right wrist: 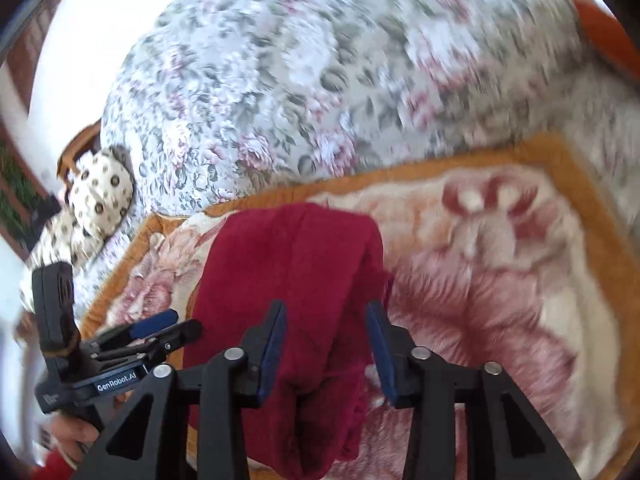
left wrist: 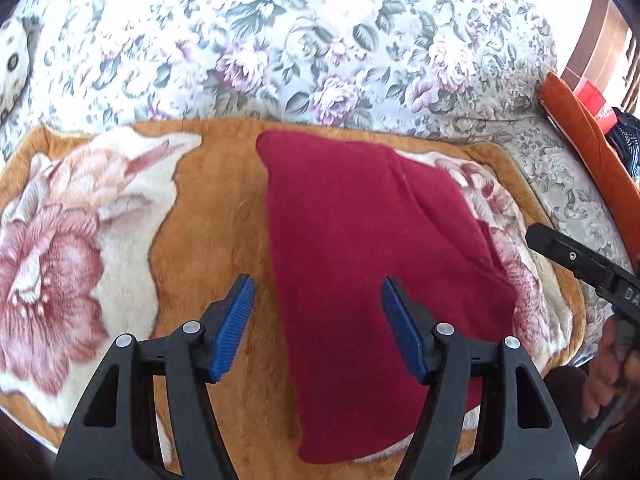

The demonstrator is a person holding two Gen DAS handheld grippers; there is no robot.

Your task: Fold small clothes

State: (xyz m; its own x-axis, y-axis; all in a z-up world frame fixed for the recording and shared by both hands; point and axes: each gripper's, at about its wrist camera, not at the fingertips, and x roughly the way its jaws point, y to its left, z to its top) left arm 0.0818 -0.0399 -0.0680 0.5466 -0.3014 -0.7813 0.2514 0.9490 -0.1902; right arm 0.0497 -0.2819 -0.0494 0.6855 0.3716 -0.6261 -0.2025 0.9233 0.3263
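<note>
A dark red garment (left wrist: 360, 248) lies folded into a long tapering shape on a brown fleece blanket with pink flowers (left wrist: 208, 208). My left gripper (left wrist: 318, 282) hovers over the garment's near left edge, open, its blue pads clear of the cloth. In the right wrist view the same garment (right wrist: 296, 264) runs away from me, with a bunched end beneath my right gripper (right wrist: 325, 308). That gripper's jaws stand apart and the pads do not press the cloth. The left gripper (right wrist: 188, 320) shows at the garment's left side. A black finger (left wrist: 560, 250) of the right gripper enters at the right.
The blanket (right wrist: 500, 240) lies on a grey floral quilt (left wrist: 320, 40). A cream spotted cushion (right wrist: 100, 200) sits at the quilt's far left. An orange padded edge (left wrist: 584, 148) runs along the right. A person's hand (right wrist: 76, 436) holds the left gripper's handle.
</note>
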